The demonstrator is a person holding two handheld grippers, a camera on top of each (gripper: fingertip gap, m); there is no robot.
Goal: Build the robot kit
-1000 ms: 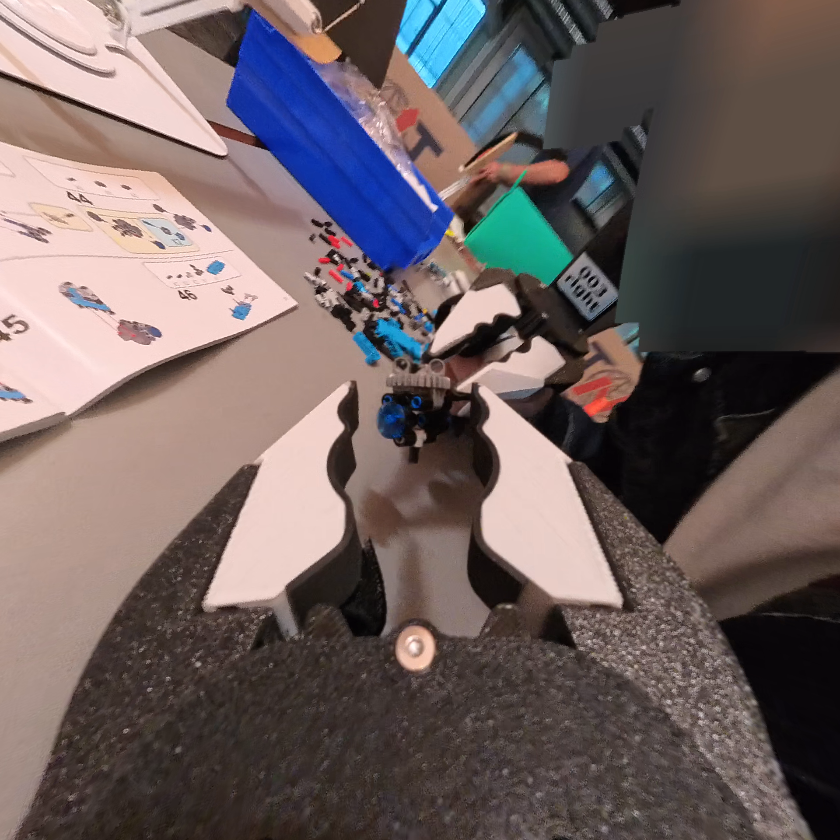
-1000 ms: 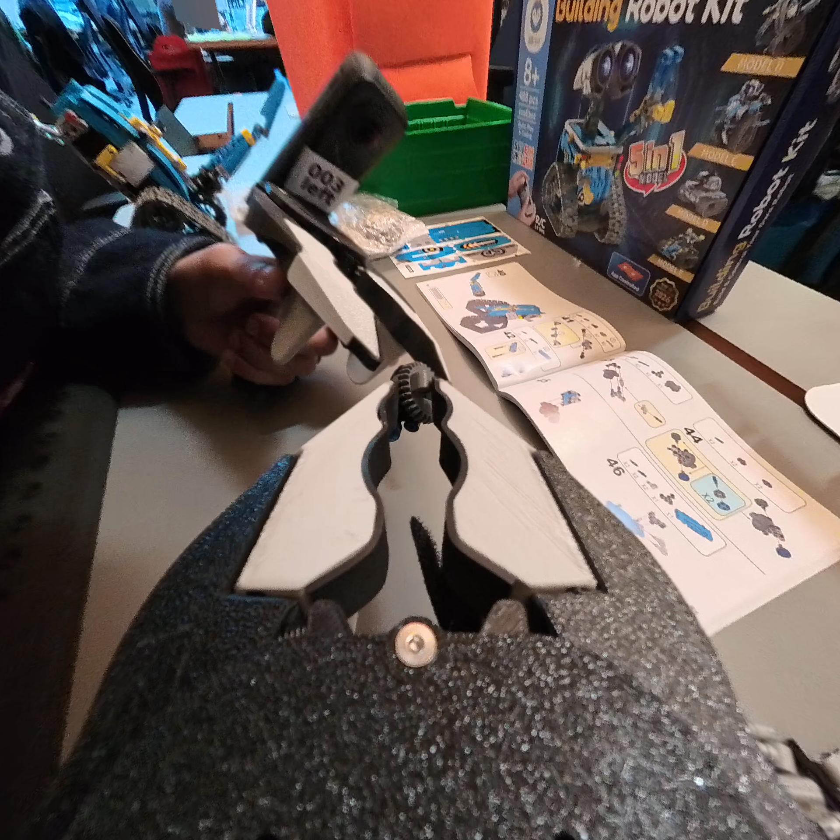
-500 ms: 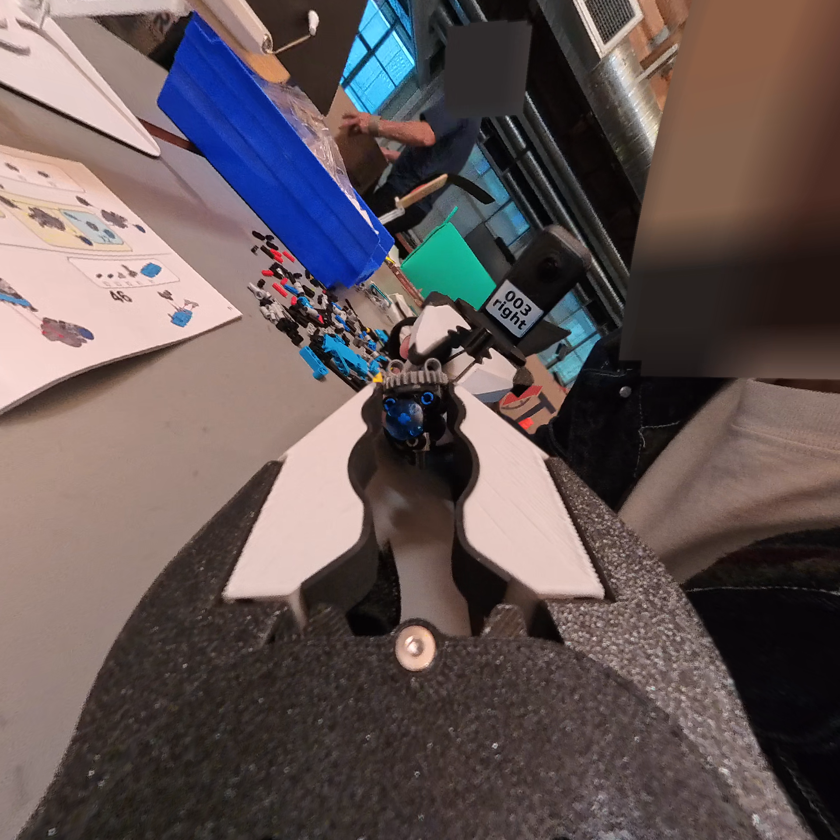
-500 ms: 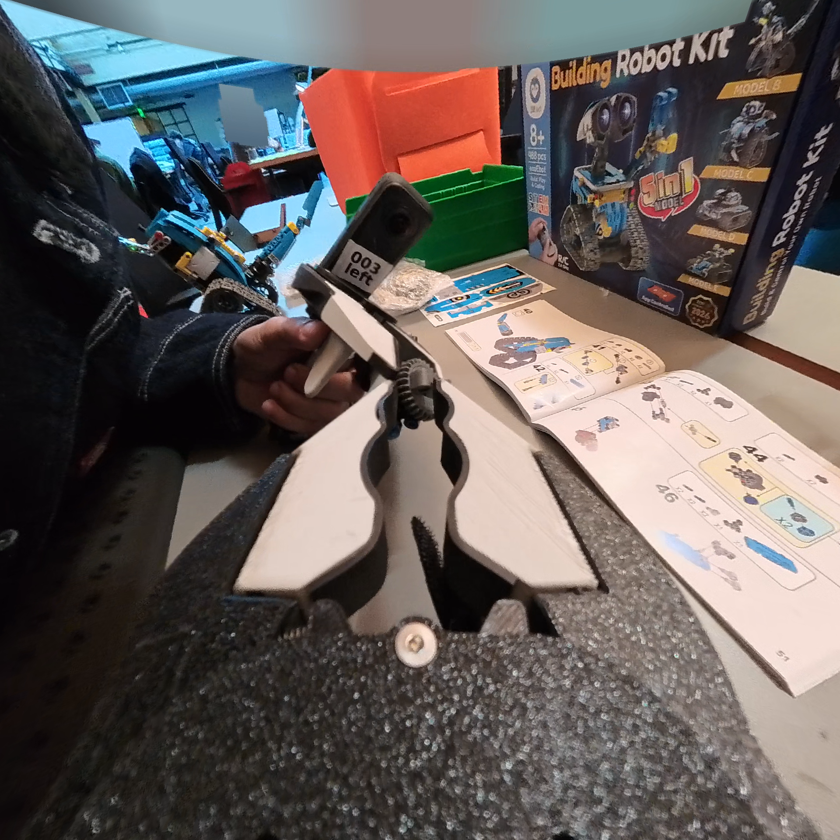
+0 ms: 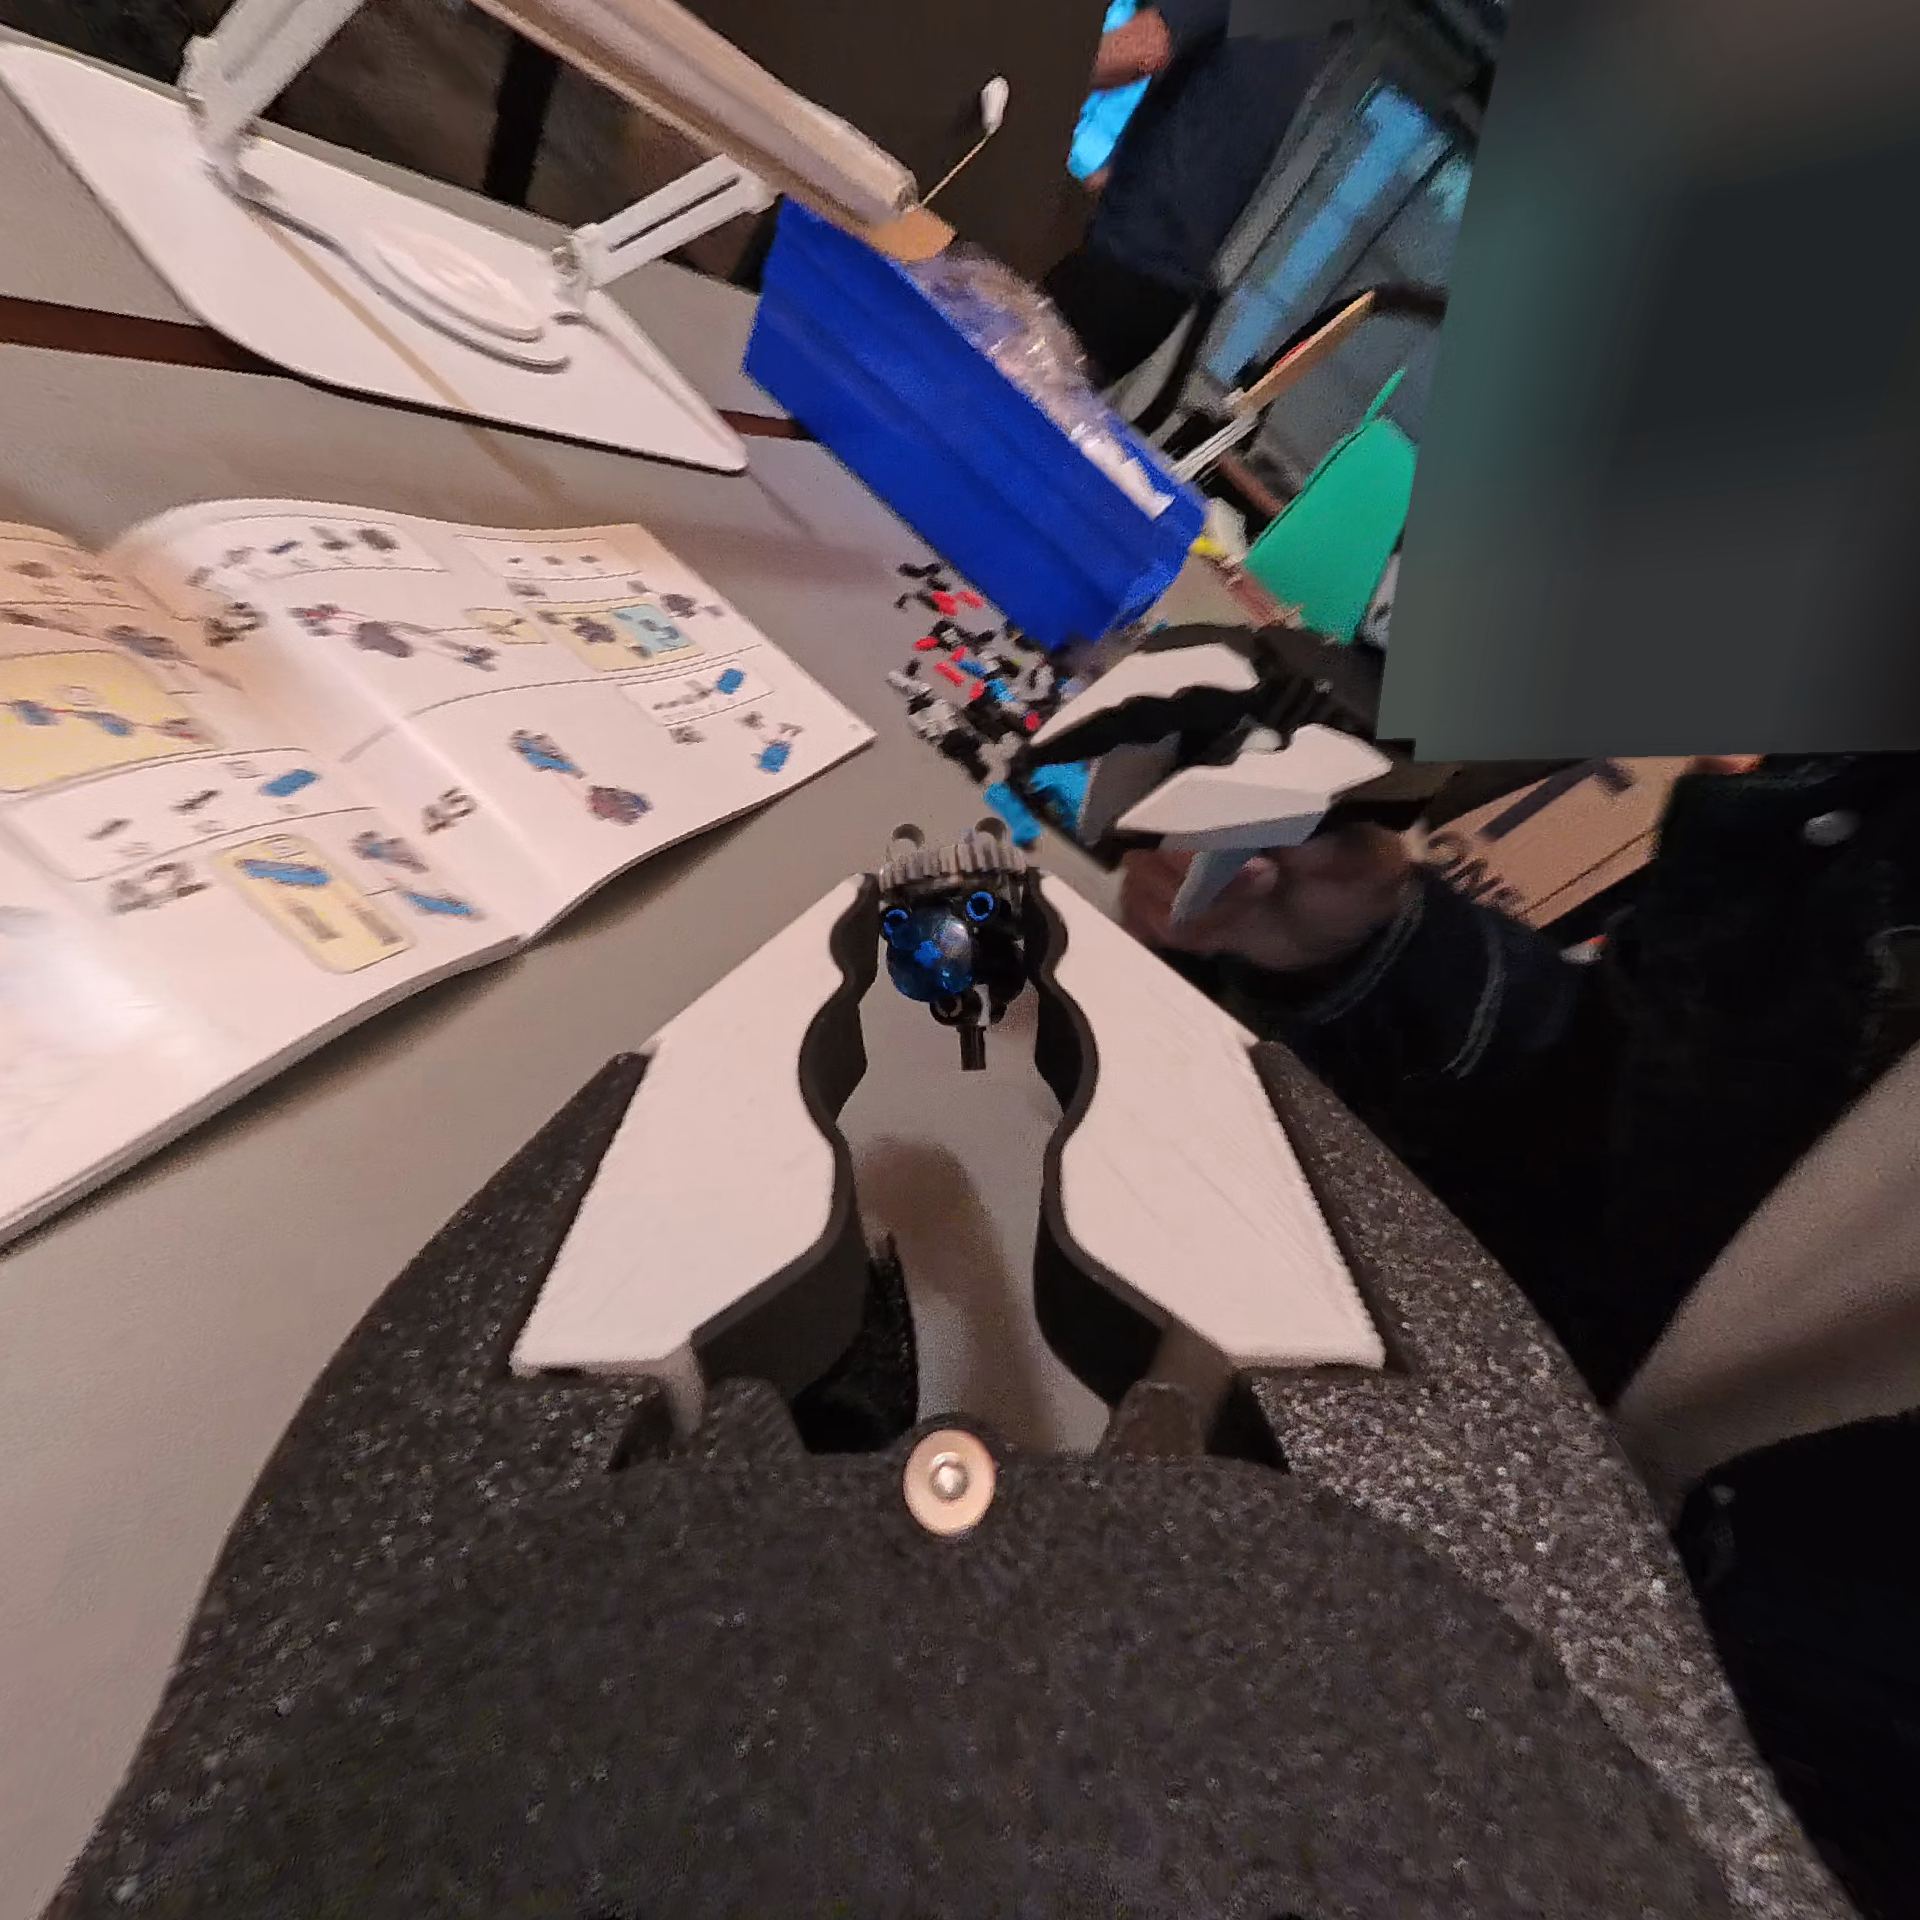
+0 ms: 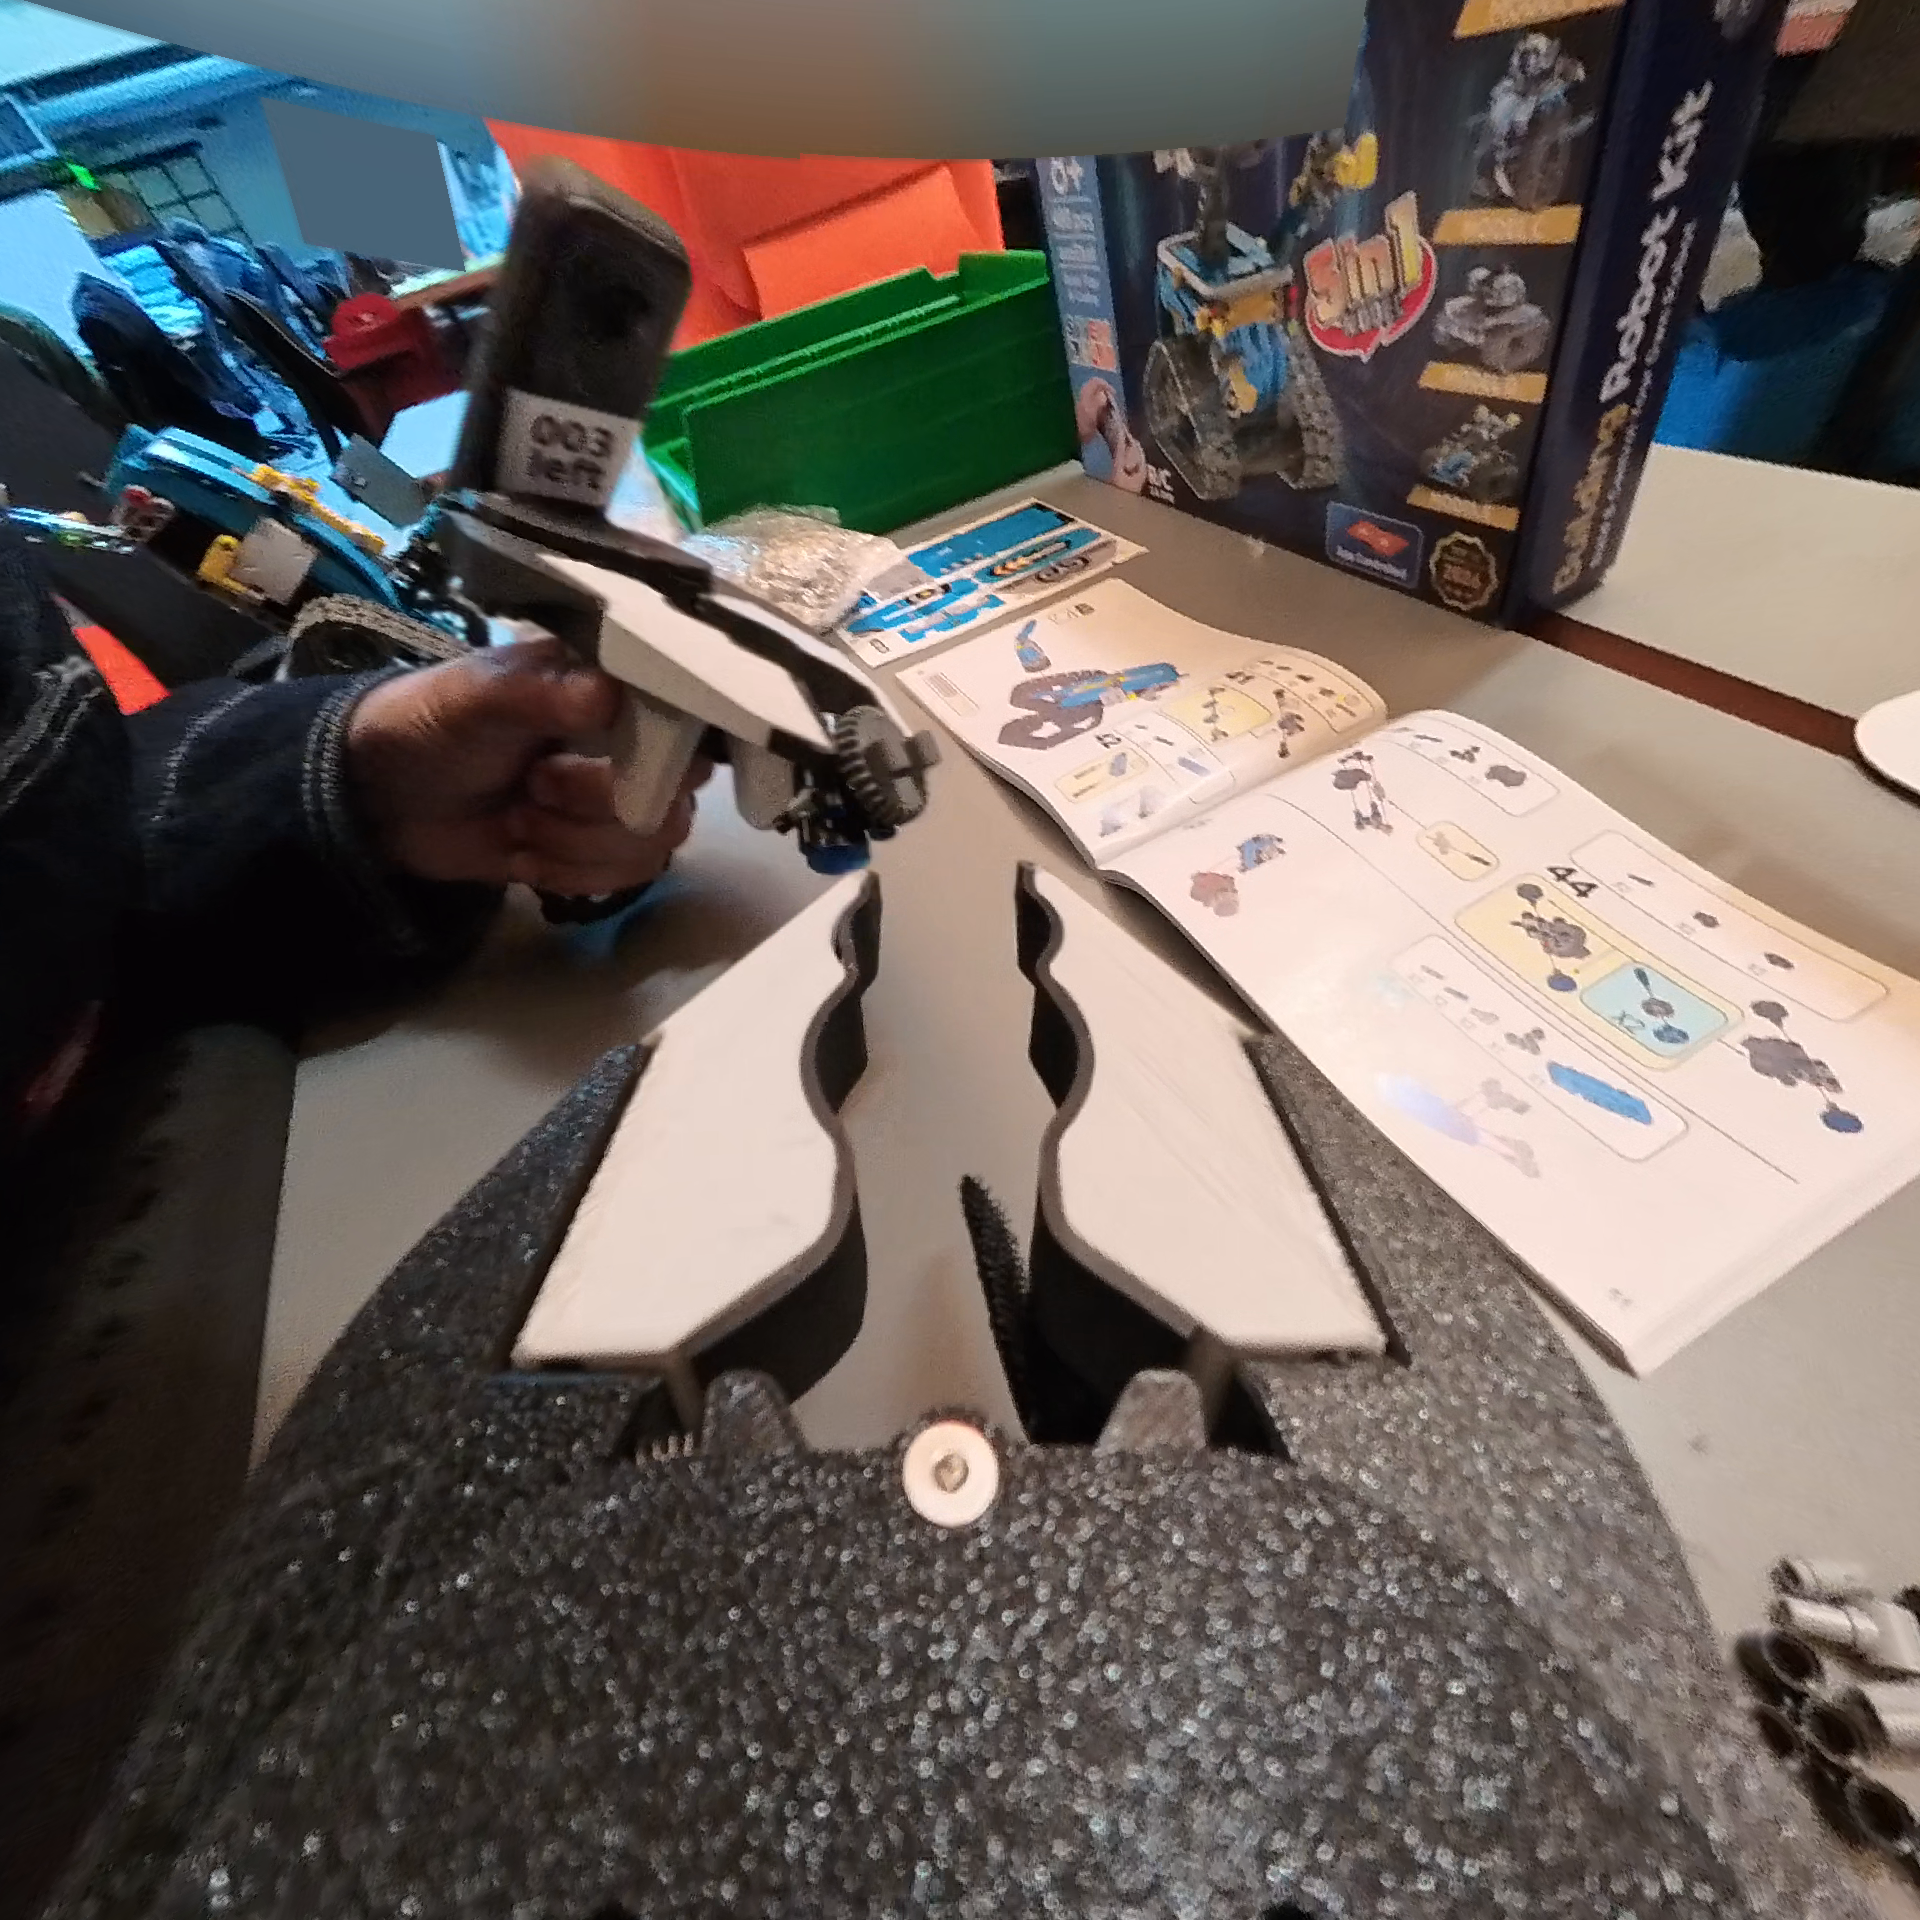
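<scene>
My left gripper (image 5: 948, 914) is shut on a small brick assembly (image 5: 940, 940) with a grey gear on top and a clear blue dome, held above the grey table (image 5: 312, 1247). The same assembly shows in the right wrist view (image 6: 852, 779), clamped at the tips of the left gripper (image 6: 727, 707), which a hand (image 6: 488, 758) holds. My right gripper (image 6: 945, 894) is open and empty, just in front of and below that assembly. It also shows in the left wrist view (image 5: 1195, 748), to the right of the assembly.
An open instruction booklet (image 5: 343, 769) (image 6: 1455, 935) lies on the table. A pile of small loose parts (image 5: 966, 675) sits before a blue bin (image 5: 956, 436). A green bin (image 6: 862, 405), a kit box (image 6: 1403, 312) and grey cylinder parts (image 6: 1849, 1704) are also here.
My left gripper closed on the assembly, which my right gripper had held by its gear. My right gripper then opened, let go and drew back from it.
</scene>
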